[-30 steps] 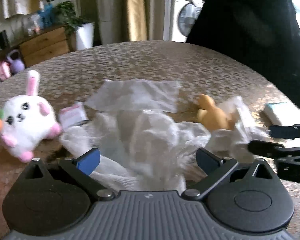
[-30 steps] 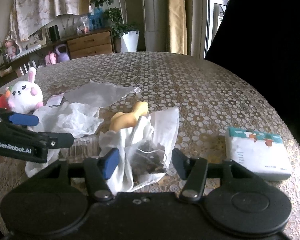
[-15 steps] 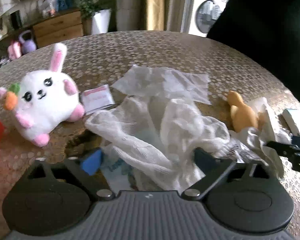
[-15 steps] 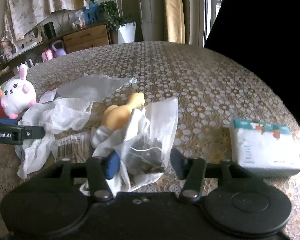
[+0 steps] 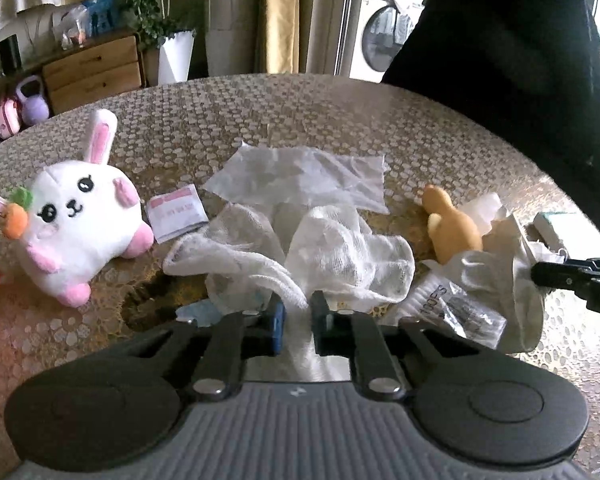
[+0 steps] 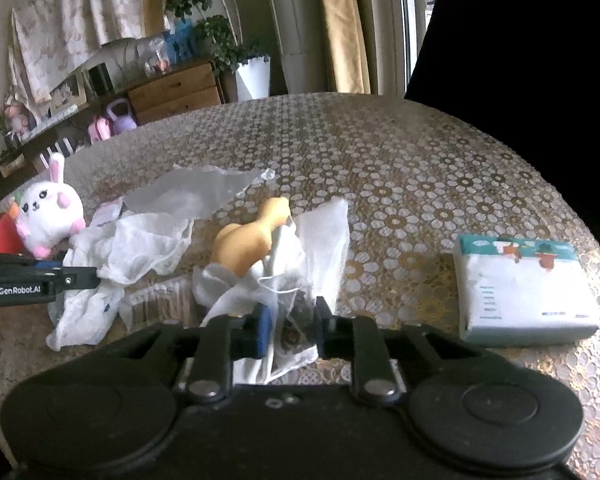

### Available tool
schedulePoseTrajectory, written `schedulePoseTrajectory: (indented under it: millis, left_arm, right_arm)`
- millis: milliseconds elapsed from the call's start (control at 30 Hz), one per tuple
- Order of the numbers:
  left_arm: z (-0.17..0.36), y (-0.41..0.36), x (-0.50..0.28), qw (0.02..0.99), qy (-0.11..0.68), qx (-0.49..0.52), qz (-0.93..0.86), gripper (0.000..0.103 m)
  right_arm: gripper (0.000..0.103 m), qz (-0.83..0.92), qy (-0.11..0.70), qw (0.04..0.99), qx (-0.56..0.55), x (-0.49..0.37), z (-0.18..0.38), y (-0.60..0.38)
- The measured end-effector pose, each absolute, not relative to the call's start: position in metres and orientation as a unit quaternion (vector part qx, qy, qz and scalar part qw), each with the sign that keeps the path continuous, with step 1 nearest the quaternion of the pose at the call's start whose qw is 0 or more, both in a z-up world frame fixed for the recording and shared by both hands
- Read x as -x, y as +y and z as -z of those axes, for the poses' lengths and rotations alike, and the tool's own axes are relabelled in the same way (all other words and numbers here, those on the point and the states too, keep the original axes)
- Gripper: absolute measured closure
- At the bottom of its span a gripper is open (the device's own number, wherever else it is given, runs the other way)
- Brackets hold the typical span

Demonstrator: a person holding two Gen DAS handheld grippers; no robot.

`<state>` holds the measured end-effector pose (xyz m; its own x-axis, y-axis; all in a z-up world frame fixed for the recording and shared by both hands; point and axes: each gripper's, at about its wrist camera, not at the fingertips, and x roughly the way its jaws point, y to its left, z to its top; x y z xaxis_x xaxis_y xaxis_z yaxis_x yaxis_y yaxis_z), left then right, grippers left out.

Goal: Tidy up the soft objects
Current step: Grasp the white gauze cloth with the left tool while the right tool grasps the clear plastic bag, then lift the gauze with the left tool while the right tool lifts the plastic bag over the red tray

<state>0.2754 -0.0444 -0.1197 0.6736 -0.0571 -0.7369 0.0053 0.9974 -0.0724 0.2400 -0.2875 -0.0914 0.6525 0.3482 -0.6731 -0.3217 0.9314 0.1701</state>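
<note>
left wrist view: my patterned table (image 5: 340, 120) carries a heap of soft things. biggest is the white gauze cloth (image 5: 332, 248); my left gripper (image 5: 298, 316) is closing on its near fold. beside it, my right gripper (image 6: 290, 320) is closing on a clear bag (image 6: 296, 304) tangled with white wrapping under a yellow duck (image 6: 248, 244). lifting may drag the duck or wrapping along.
</note>
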Motion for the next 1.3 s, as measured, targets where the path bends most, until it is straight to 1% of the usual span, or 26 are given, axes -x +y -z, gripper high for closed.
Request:
schedulePoseTrajectory:
  millis: [133, 167, 367, 767, 1033, 1300]
  left_arm:
    - [0.110, -0.039, -0.269, 0.919, 0.392, 0.032, 0.023, 0.096]
    - [0.107, -0.037, -0.268, 0.920, 0.389, 0.033, 0.023, 0.097]
    - [0.089, -0.031, -0.259, 0.927, 0.370, 0.042, 0.033, 0.098]
    - [0.026, -0.009, -0.229, 0.943, 0.317, 0.078, 0.060, 0.098]
    - [-0.010, 0.016, -0.202, 0.946, 0.304, 0.094, 0.063, 0.098]
    - [-0.045, 0.046, -0.164, 0.955, 0.270, 0.096, 0.070, 0.098]
  right_arm:
    - [0.091, -0.190, 0.364, 0.912, -0.014, -0.231, 0.083, -0.291]
    - [0.093, -0.192, 0.362, 0.912, -0.012, -0.228, 0.080, -0.292]
    - [0.096, -0.192, 0.339, 0.921, -0.003, -0.211, 0.065, -0.298]
    - [0.096, -0.205, 0.303, 0.931, -0.008, -0.175, 0.023, -0.298]
    - [0.096, -0.245, 0.297, 0.923, -0.001, -0.151, -0.006, -0.272]
    - [0.096, -0.286, 0.279, 0.917, 0.012, -0.132, -0.032, -0.238]
